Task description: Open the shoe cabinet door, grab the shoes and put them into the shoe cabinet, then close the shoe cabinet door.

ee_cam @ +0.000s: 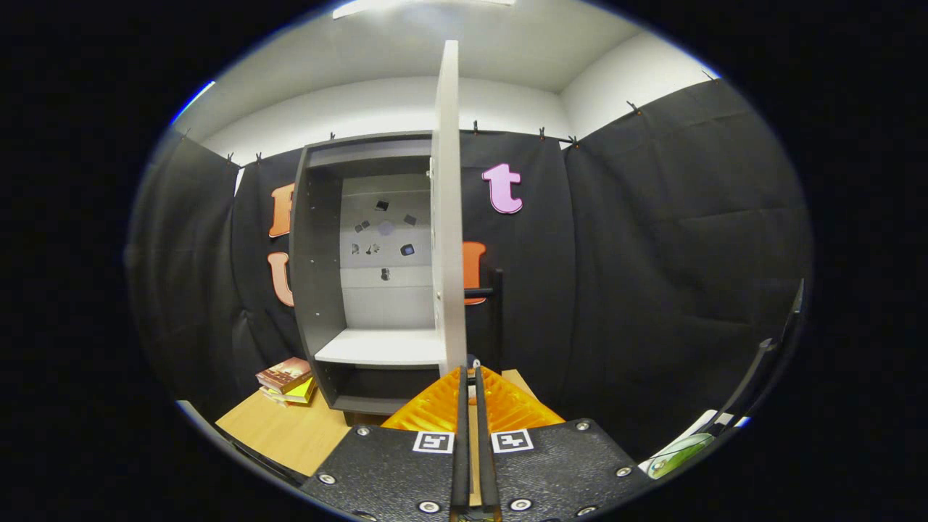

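The shoe cabinet [341,290] stands upright on the wooden bench [283,431], against the black cloth wall, just beyond the tongs [471,373] and a little to their left. Its door [448,217] is swung wide open, so that it is seen edge-on as a tall pale slab rising straight above the fingertips. A dark handle [491,293] sticks out from the door's right face, about midway up.

Inside, the cabinet has grey side walls and a pale back panel carrying several small dark marks; what they are cannot be told. A white shelf [380,348] crosses the lower part, with a dark, shallow compartment beneath it. No shoes lie on the shelf or in the compartment below, as far as can be seen.

A short stack of books [287,380] rests on the bench just left of the cabinet's foot.

The tongs are clenched: the two fingers run side by side with barely a slit between them and nothing gripped. They point level at the door's lower edge, tips very near it; contact cannot be judged.
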Action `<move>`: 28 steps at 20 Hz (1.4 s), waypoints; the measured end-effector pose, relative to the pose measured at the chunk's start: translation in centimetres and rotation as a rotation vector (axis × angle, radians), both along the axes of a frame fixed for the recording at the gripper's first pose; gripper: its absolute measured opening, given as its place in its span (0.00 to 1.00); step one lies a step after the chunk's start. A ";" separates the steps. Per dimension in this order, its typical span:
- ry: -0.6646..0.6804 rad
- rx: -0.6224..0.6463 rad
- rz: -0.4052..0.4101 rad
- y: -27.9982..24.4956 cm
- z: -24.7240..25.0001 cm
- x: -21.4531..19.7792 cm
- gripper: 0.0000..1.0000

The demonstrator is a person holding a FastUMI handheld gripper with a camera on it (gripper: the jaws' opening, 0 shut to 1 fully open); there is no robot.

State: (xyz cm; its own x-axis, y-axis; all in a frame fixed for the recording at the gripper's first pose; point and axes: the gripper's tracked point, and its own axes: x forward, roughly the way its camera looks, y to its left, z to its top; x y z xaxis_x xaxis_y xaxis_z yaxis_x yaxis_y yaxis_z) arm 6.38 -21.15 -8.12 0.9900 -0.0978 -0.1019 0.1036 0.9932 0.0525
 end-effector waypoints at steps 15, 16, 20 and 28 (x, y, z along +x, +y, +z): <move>0.213 -0.026 0.121 17.8 -8.4 0.4 0.67; 0.234 -0.015 0.130 18.4 -9.5 0.6 0.72; 0.348 0.038 0.151 19.9 -14.4 1.4 0.82; 0.561 0.070 0.236 21.7 -25.0 3.9 0.82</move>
State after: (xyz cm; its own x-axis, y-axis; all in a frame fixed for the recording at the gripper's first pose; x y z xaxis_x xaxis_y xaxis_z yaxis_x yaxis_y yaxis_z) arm 10.28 0.54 -33.15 0.7775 0.1435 -0.6123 -0.0884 0.9889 0.1196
